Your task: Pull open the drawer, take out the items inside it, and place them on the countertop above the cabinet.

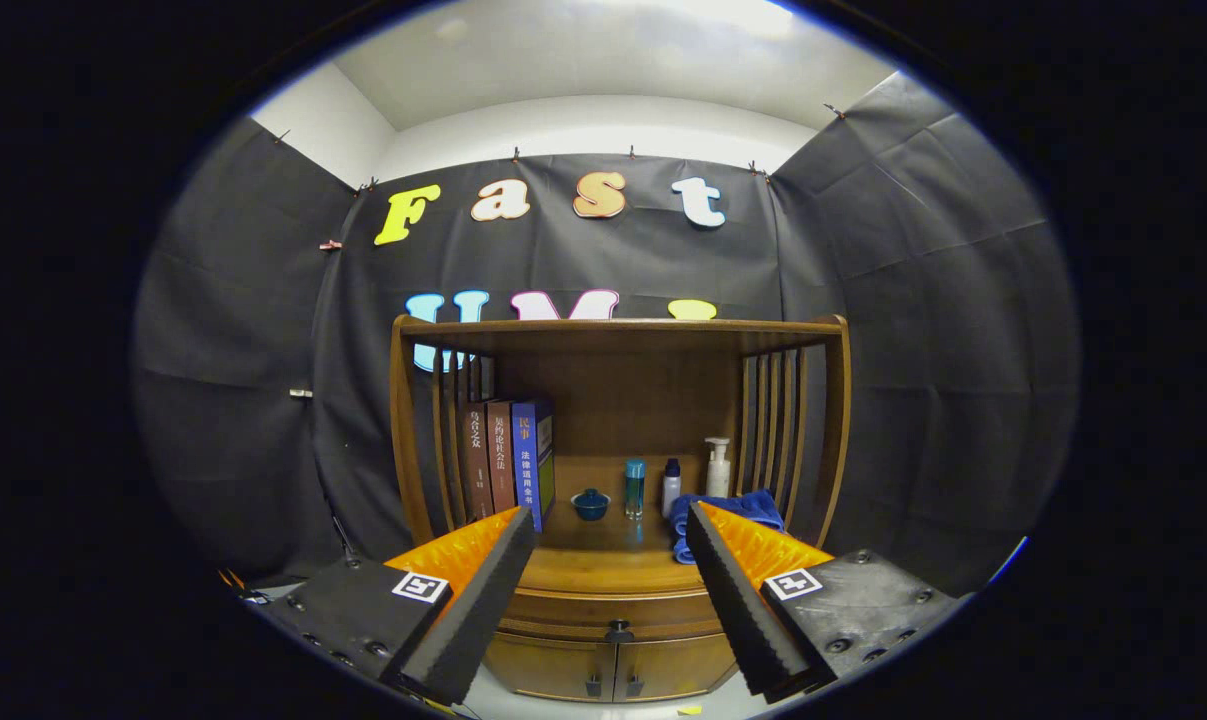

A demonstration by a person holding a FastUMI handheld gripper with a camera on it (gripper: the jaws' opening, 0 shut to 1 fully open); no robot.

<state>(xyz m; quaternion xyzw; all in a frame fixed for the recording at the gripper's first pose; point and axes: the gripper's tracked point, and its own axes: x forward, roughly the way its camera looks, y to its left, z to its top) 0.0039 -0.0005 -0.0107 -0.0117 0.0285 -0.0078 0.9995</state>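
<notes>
— Can any writing be made out?

— Chinese characters are printed down the spines of three books, which are stood upright at the left of the cabinet shelf. They are too small to be read with certainty.

— Is anything else marked?

— A square black-and-white coded marker is fixed on each side of the gripper, whose fingers are held wide apart, with nothing pressed between them.

- Gripper: two long wedge-shaped fingers, inner faces finely ribbed.
- Each finger is mounted on a dark block with round screw heads.
- One square black-and-white marker tag sits on each block, left and right.
- Fingers stand apart, nothing between them.
</notes>
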